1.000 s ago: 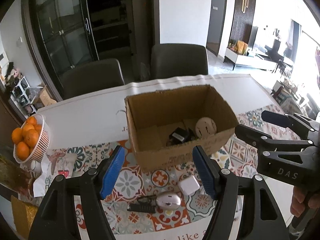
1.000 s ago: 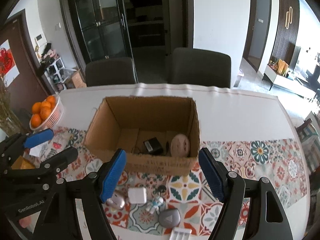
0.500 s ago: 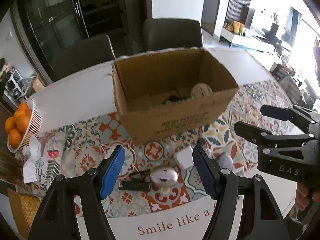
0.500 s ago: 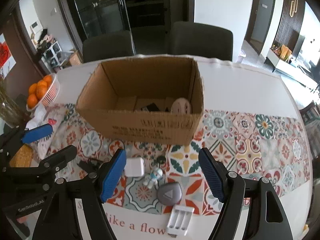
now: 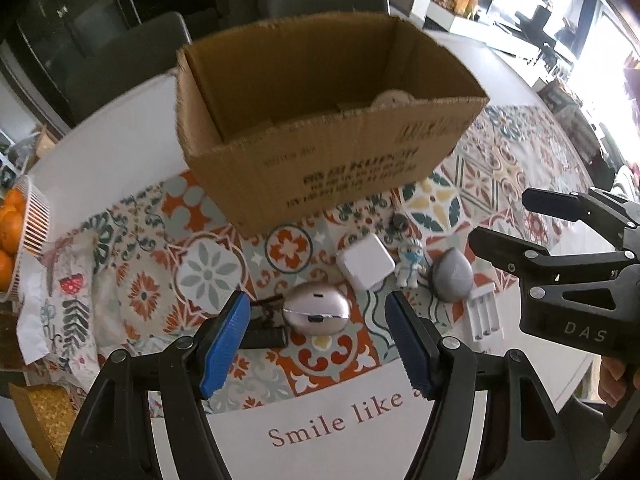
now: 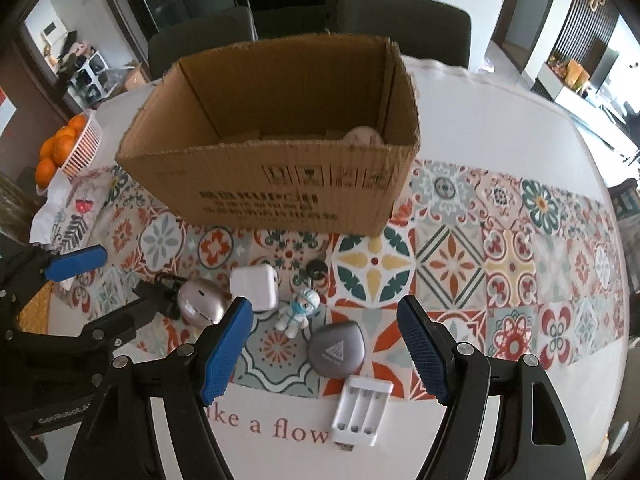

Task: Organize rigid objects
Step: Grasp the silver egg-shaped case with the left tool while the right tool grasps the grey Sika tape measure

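An open cardboard box (image 5: 340,160) (image 6: 280,184) stands on the patterned table runner, with a round white item (image 6: 363,136) inside. In front of it lie a pinkish-silver mouse (image 5: 316,312) (image 6: 200,304), a white square charger (image 5: 365,264) (image 6: 256,286), a small astronaut figurine (image 5: 410,264) (image 6: 298,310), a grey rounded case (image 5: 451,276) (image 6: 337,350), a white battery charger (image 5: 484,312) (image 6: 362,408) and a black clip (image 5: 264,332). My left gripper (image 5: 318,344) hovers open above the mouse. My right gripper (image 6: 326,350) hangs open over the grey case.
A white basket of oranges (image 5: 16,232) (image 6: 68,148) sits at the left table edge beside a printed cloth (image 5: 60,312). Dark chairs (image 6: 404,28) stand behind the table. A small black ring (image 6: 316,268) lies near the figurine. The table's near edge is white with lettering.
Both grippers have sunk toward the table and tipped downward. The box and the small objects now look larger and closer. Neither gripper's opening has changed.
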Tool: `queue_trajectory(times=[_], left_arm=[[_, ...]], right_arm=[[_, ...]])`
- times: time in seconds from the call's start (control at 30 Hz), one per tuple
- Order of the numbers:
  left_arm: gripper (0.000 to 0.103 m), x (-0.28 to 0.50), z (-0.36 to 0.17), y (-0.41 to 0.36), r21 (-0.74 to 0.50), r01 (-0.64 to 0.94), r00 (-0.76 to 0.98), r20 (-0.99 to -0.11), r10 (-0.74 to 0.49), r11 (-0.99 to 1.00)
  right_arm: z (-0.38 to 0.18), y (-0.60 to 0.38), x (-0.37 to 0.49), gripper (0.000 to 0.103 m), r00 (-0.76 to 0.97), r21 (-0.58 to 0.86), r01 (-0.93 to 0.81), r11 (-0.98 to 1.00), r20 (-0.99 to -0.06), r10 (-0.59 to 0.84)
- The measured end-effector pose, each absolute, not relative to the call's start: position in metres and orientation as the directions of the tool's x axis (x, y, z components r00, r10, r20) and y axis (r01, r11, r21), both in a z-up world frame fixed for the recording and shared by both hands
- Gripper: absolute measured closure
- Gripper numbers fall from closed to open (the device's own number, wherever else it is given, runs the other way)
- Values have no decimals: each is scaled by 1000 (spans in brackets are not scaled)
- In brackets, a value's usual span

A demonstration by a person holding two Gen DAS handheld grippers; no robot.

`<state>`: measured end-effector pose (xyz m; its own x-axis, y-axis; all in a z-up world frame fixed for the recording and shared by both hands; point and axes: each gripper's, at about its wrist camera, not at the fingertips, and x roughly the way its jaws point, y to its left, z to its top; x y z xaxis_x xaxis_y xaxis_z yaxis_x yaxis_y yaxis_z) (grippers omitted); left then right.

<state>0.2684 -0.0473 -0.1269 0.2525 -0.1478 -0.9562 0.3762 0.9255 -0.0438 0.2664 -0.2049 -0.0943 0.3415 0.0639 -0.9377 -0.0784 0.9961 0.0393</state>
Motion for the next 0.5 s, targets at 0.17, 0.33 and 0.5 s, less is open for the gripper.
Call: queue_trajectory(times=[0.17, 0.33, 0.5], left_arm=[[34, 273, -146, -51, -71, 389, 169, -974, -147, 919], [34, 277, -162, -56, -69, 403, 109, -986, -123, 913], [34, 284, -179, -59, -73, 408, 55, -993, -105, 910]], right_arm=[[-108, -207, 270, 28, 287, 51, -63, 997, -956, 67], [-126, -210, 275, 28, 216, 60, -54, 997, -974, 71], [-142, -214, 280, 28, 153, 80, -37, 996, -985, 85]])
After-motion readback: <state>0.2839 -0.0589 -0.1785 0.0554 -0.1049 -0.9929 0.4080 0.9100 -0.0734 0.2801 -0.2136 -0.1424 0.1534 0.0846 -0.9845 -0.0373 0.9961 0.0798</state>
